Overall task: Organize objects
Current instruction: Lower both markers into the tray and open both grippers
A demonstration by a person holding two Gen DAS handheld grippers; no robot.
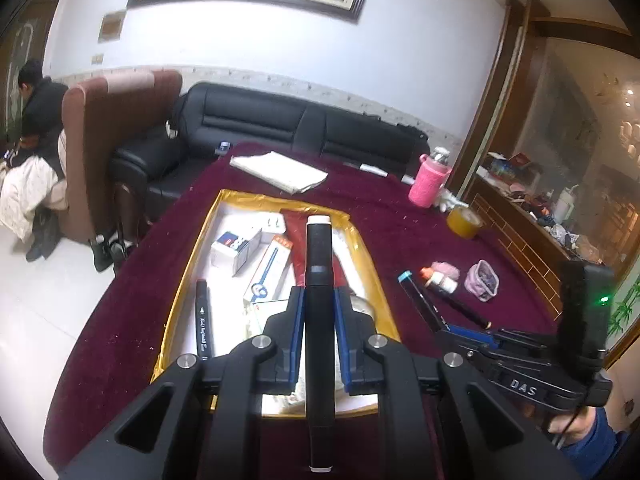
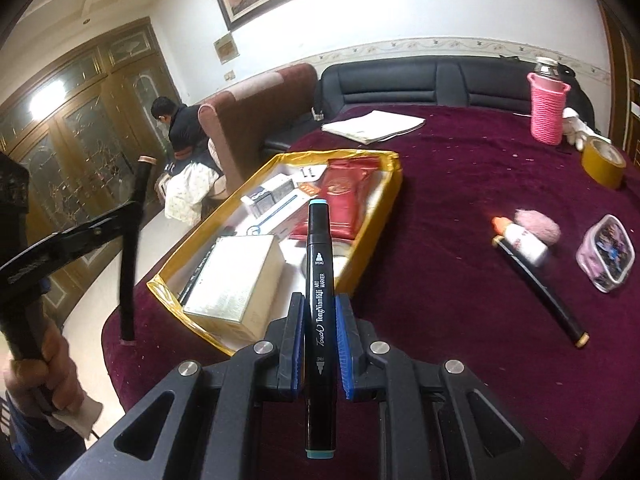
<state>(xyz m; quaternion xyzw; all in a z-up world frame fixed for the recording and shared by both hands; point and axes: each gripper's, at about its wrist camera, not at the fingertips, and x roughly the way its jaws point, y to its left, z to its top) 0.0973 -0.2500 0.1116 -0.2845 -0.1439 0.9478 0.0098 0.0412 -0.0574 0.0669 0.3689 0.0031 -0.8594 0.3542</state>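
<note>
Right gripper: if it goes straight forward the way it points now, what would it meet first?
Probably the gold-edged tray. The right gripper, shut on a teal-capped marker, points at the tray's near edge; the marker tip would likely touch first, though depth is unclear.

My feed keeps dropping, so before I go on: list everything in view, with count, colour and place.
box: 1, gold-rimmed, on the table, holding cartons, a red packet and a marker
loose marker: 1, black, on the cloth right of the box
small bottle: 1, white with orange cap, beside the loose marker
pouch: 1, pink, far right
tape roll: 1, yellow, back right
flask: 1, pink knitted sleeve, back of table
folded paper: 1, white, behind the box
table: 1, maroon cloth
left claw: shut on a white-tipped marker
right claw: shut on a teal-tipped marker
</note>
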